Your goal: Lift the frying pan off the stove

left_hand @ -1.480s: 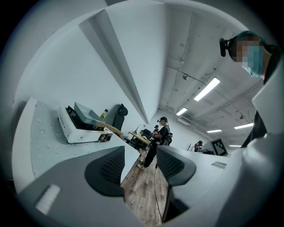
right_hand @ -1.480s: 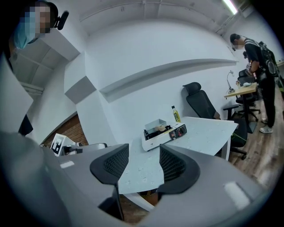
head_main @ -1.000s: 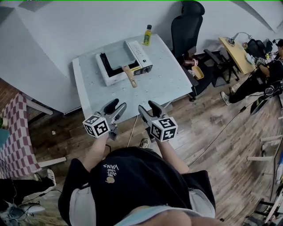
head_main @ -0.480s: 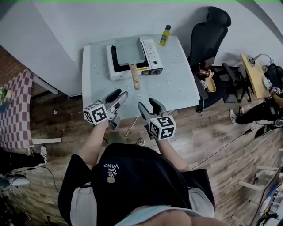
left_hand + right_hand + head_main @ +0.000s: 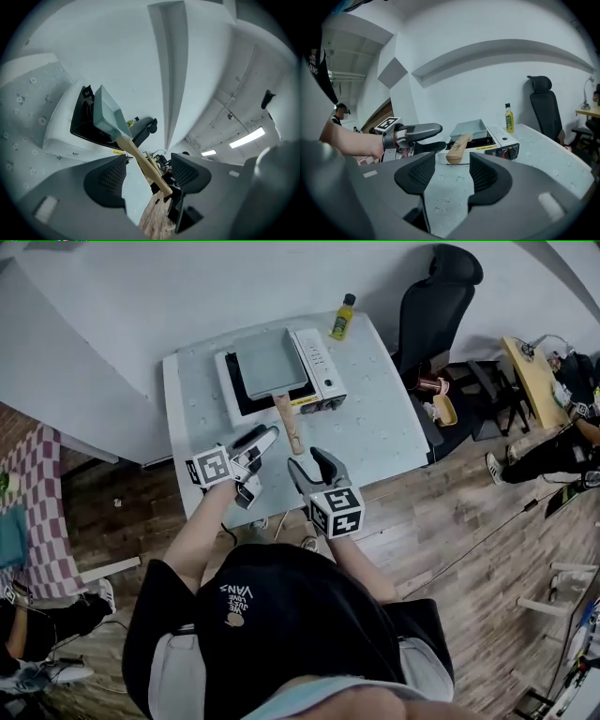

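- Basically nothing lifted yet: frying pan (image 5: pixel 270 362), square and grey-blue, sits flat on the stove (image 5: pixel 319 367) in the upper middle of the head view.
- Wooden handle (image 5: pixel 288 423) sticks out from the pan toward the bottom of the frame, over the table (image 5: pixel 375 418); nothing is touching it.
- Left gripper (image 5: pixel 262 439) is just left of the handle's free end, tips pointing at it. Jaws are opening. In the left gripper view the handle lines up with the gap, but the pads aren't pressing on it, so no grip.
- From the right gripper view, the left tips look to stop just short of the handle, near but apart.
- Right gripper (image 5: pixel 309 465) is below the handle end in the head view, over the near table edge. Jaws are apart with nothing between them, just bare table ahead, and the handle farther on.
- Done: both grippers are brought up to the handle, roughly aimed.
- Left: get the jaws around the handle, close, then raise the pan clear of the stove. My guess is the left one takes it.
- Other stuff: yellow-green bottle (image 5: pixel 343 317) at the table's far edge, upper right of the stove; black chair (image 5: pixel 436 306) beyond it at the upper right.
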{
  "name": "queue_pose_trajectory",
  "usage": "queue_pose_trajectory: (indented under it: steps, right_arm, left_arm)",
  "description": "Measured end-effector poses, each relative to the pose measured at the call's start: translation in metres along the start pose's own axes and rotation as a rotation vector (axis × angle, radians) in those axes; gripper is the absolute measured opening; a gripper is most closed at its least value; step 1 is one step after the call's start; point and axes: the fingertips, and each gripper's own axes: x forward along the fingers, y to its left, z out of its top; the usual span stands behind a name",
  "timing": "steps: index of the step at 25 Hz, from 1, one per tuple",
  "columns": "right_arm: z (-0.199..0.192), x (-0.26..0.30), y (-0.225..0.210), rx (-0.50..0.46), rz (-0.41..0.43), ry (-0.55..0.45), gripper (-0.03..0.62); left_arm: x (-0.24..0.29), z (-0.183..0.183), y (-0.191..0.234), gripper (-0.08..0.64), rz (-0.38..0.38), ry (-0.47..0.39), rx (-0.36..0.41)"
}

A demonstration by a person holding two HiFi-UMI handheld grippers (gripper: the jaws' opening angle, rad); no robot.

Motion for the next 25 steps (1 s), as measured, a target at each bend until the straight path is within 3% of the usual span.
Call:
queue_pose_trajectory:
  steps: [7, 11, 16, 19, 23, 25]
  right_arm:
    - [0.003, 0.024, -0.005, -0.014, -0.094, 0.013, 0.219]
    - [0.002, 0.028, -0.011, -0.029, -0.151, 0.022, 0.206]
    - [0.006, 0.031, -0.011, -0.043, -0.170, 0.024, 0.182]
    - [0.005, 0.029, -0.007, -0.051, -0.179, 0.023, 0.145]
    - [0.008, 0.028, -0.008, -0.051, -0.189, 0.009, 0.141]
    - [0.008, 0.028, -0.008, -0.050, -0.197, 0.013, 0.140]
  left_arm:
    - [0.026, 0.010, 0.030, 0.279, -0.047, 0.035, -0.144]
    - [0.043, 0.007, 0.039, 0.282, -0.078, 0.076, -0.186]
    - [0.062, 0.015, 0.046, 0.284, -0.095, 0.077, -0.241]
    - [0.067, 0.012, 0.051, 0.284, -0.096, 0.084, -0.299]
    - [0.077, 0.007, 0.056, 0.284, -0.098, 0.085, -0.411]
    - [0.082, 0.008, 0.056, 0.284, -0.115, 0.082, -0.430]
